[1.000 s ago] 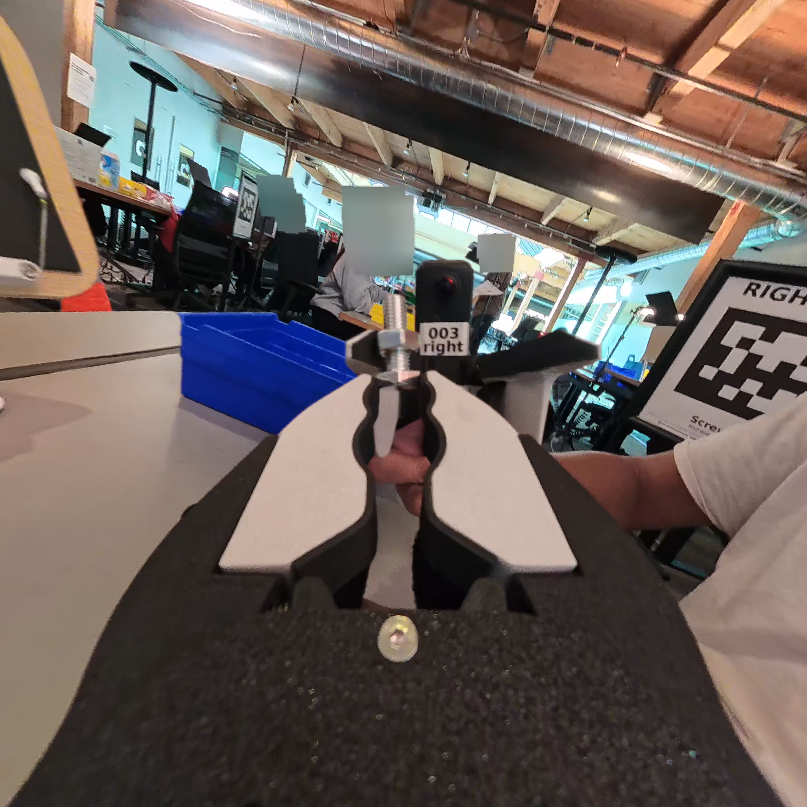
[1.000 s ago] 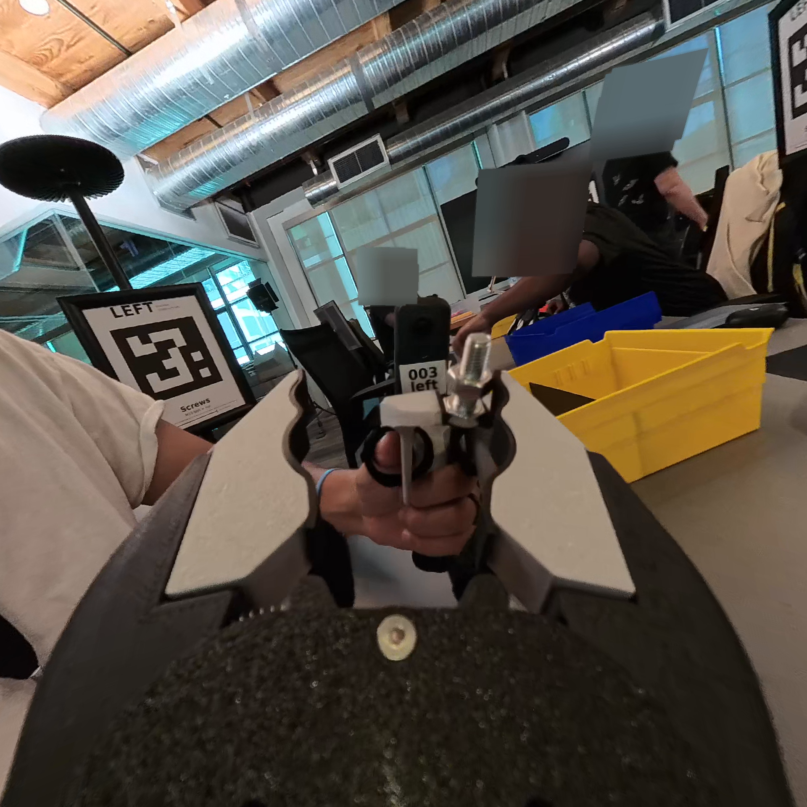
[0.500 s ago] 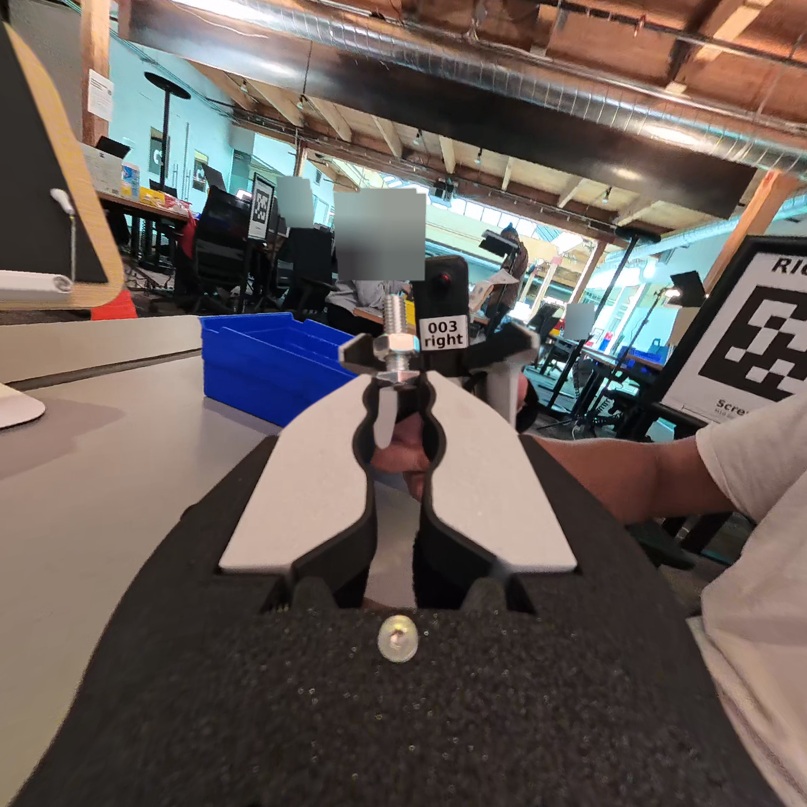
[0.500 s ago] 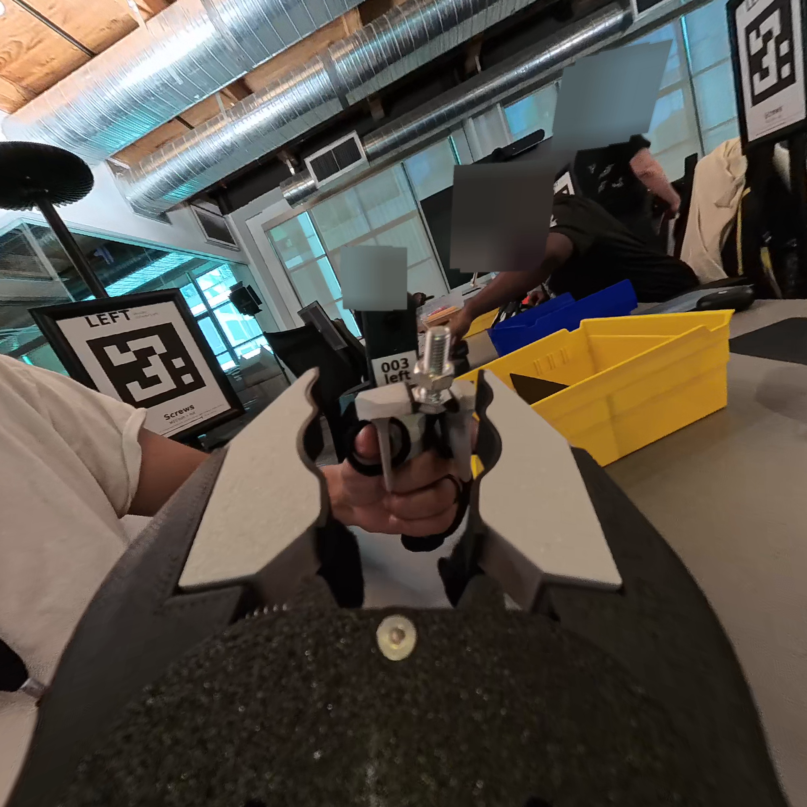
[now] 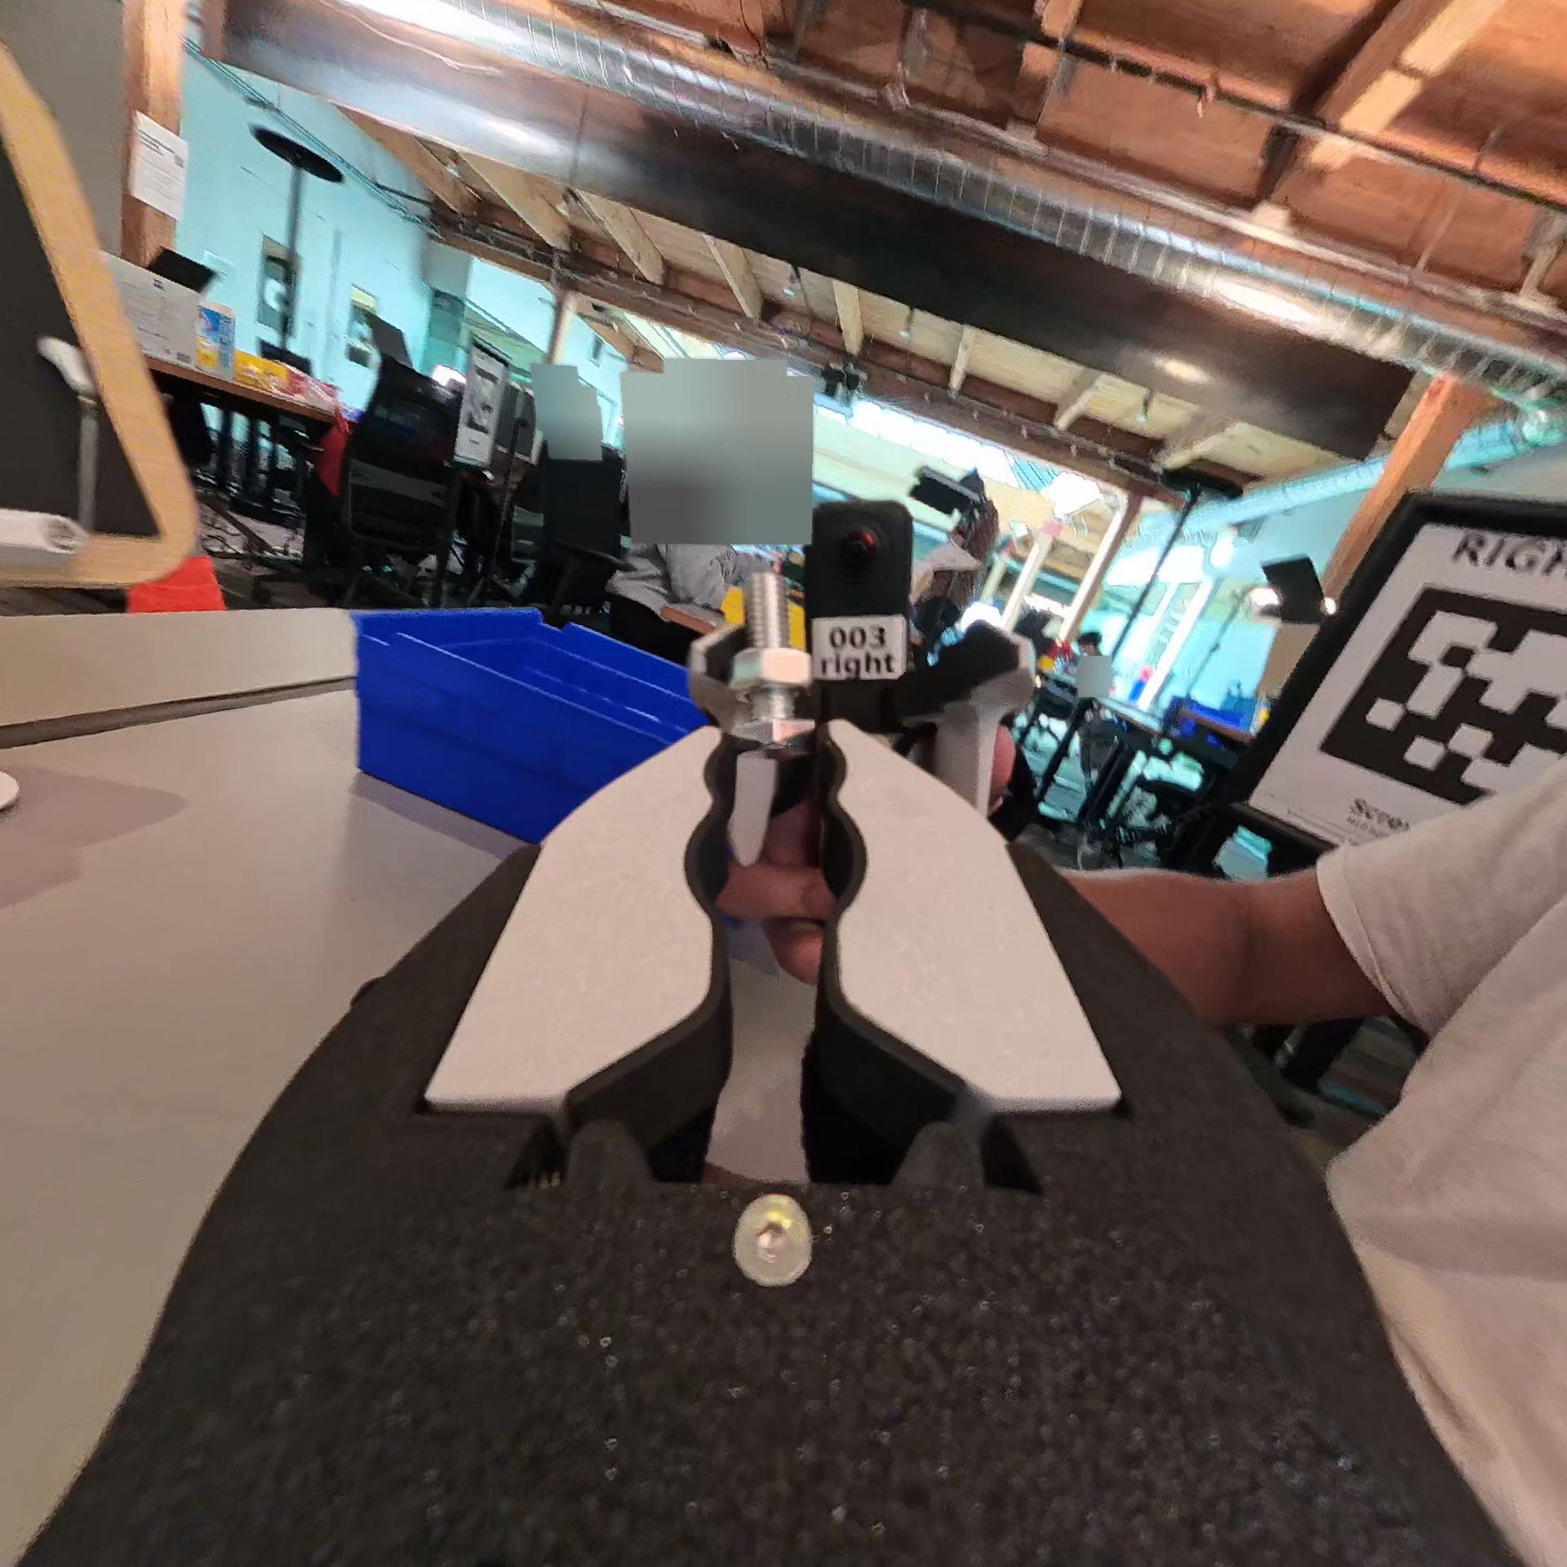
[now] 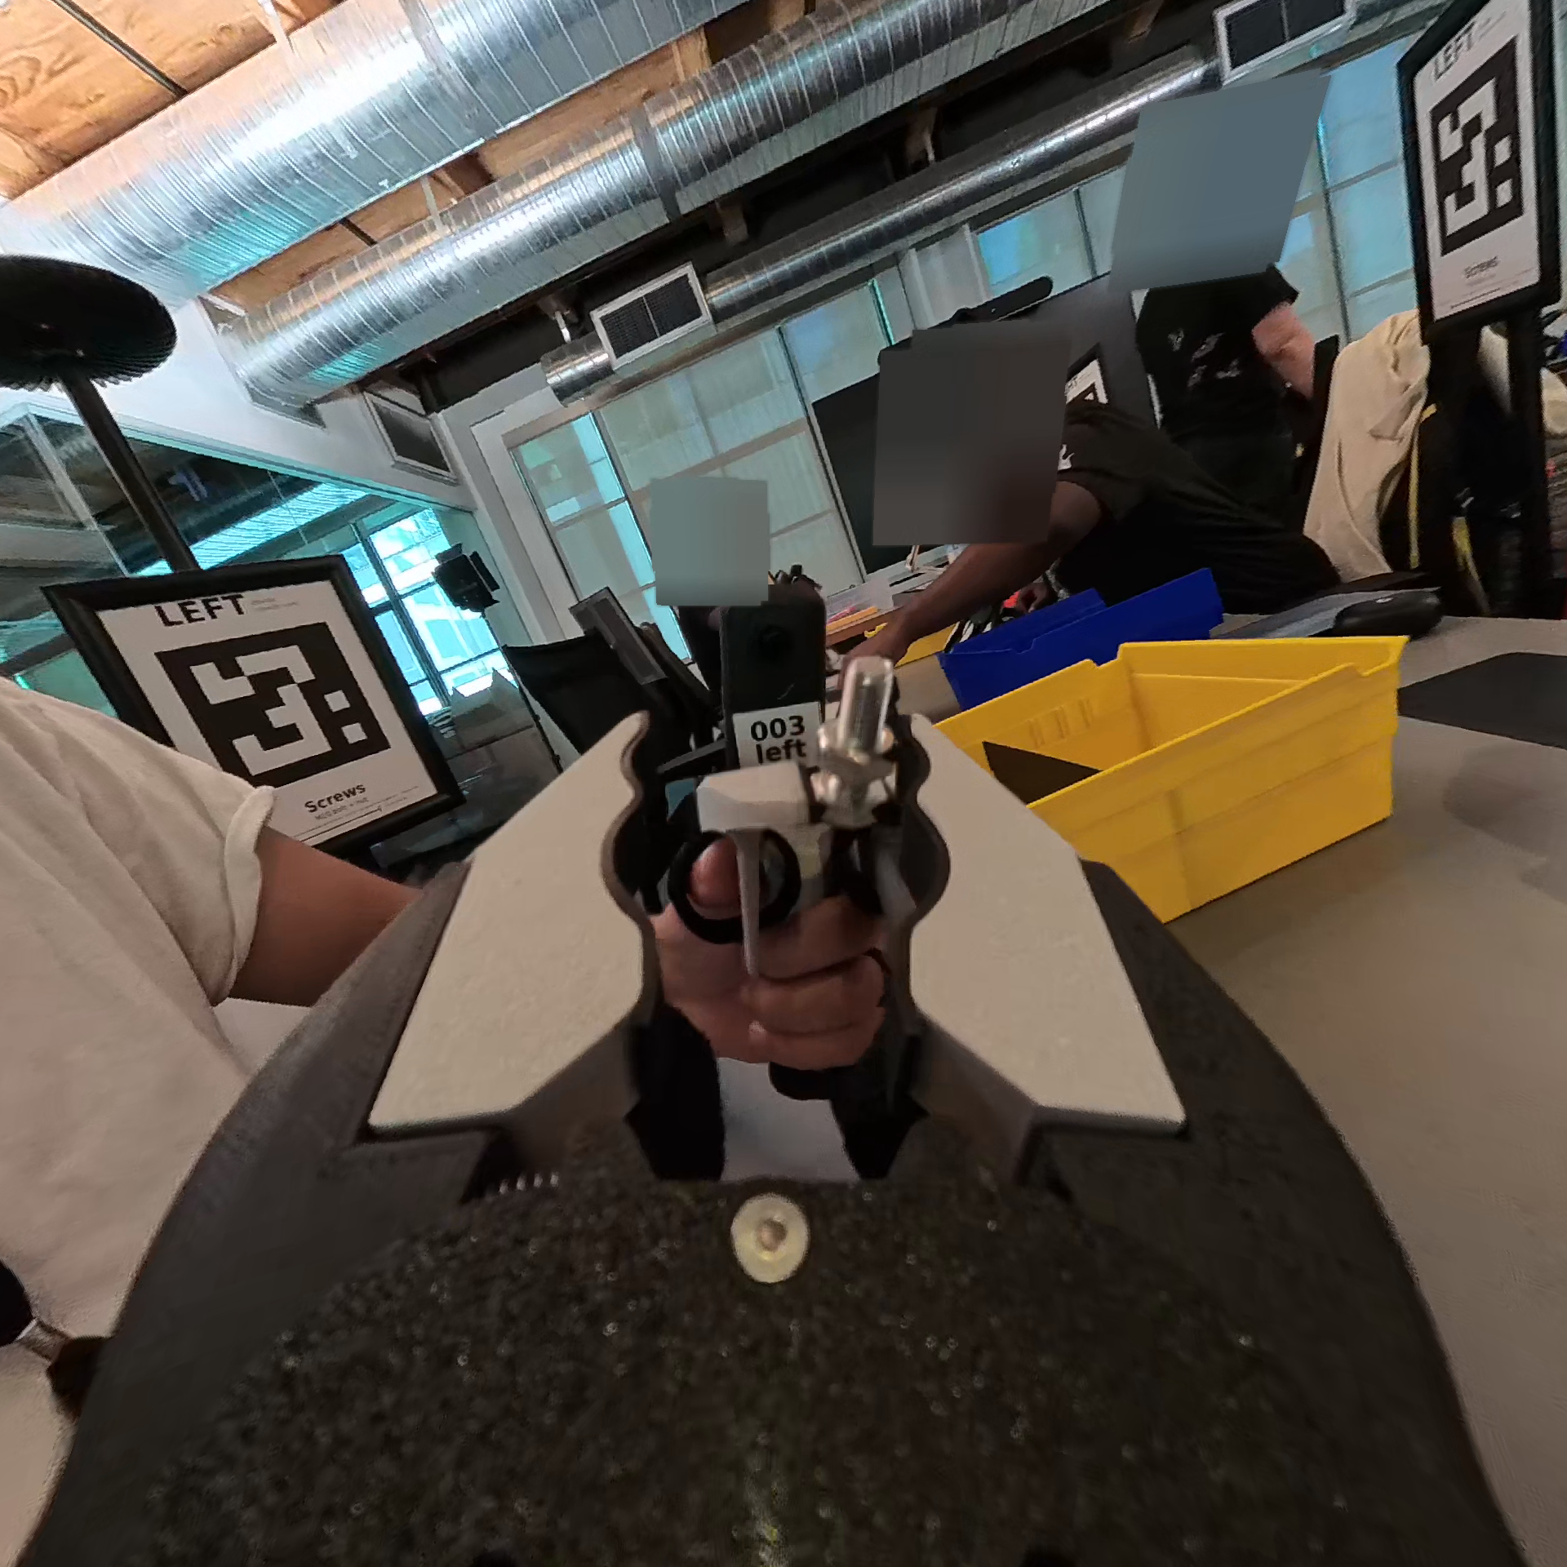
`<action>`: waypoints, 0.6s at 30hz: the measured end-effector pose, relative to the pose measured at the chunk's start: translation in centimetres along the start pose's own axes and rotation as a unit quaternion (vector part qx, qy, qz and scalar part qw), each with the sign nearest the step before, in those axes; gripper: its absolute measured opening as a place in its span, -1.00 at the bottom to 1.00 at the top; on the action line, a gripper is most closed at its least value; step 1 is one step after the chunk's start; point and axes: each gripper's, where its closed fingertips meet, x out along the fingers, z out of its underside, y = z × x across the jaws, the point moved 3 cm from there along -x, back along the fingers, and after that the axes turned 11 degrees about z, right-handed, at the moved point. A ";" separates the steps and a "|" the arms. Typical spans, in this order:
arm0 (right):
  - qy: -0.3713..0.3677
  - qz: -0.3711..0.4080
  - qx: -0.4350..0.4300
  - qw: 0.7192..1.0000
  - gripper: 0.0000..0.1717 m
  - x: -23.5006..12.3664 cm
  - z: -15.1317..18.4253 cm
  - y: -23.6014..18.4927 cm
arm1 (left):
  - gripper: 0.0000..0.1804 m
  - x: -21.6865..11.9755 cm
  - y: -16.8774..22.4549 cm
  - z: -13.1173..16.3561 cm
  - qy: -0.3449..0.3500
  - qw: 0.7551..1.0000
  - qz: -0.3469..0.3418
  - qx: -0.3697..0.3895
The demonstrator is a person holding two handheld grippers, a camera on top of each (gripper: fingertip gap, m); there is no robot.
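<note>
Left gripper (image 5: 773,746) nearly closed, pads clamped on the head of a silver bolt (image 5: 767,670) standing upright, a nut (image 5: 770,670) threaded partway down its shaft. Right gripper (image 6: 773,767) jaws part open around the bolt (image 6: 861,746) and the left fingertips; contact with the nut unclear. White printed tags sit on both cameras. Blue bin (image 5: 509,712), yellow bin (image 6: 1187,763) on the grey table (image 5: 170,890). Framed marker signs (image 6: 254,704) are cut off by the edges.

Tag (image 5: 856,651): white with black print, on a black camera.
Second tag (image 6: 776,738): the same kind, on another black camera.
Framed sign (image 5: 1441,678): coded pattern, heading and caption.
Left sign (image 6: 254,704): alike.
High sign (image 6: 1480,161): alike.
Sheet (image 5: 157,165): print too blurred to read.
</note>
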 end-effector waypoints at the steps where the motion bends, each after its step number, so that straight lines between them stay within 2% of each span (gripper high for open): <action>1: 0.002 0.001 0.006 1.000 -0.35 -0.1 -0.2 0.2 | -0.82 -0.3 -0.2 -0.5 0.015 1.000 -0.008 -0.004; 3: 0.005 -0.017 0.013 1.000 -0.48 -0.6 -0.6 0.1 | -0.82 -1.3 -1.0 -1.4 0.041 0.999 -0.024 -0.015; 7: 0.003 0.012 0.008 1.000 -0.50 -0.6 -0.6 0.9 | -0.81 -2.5 -1.8 -1.7 0.041 0.998 -0.039 -0.012; 15: 0.000 0.029 0.030 0.999 -0.66 -0.5 -0.3 1.7 | -0.81 -0.3 0.0 0.2 -0.016 1.000 0.000 0.014; 18: -0.002 0.036 0.014 0.999 -0.90 -0.7 -0.3 1.7 | -0.82 -0.1 0.1 0.5 -0.022 1.000 0.001 0.015</action>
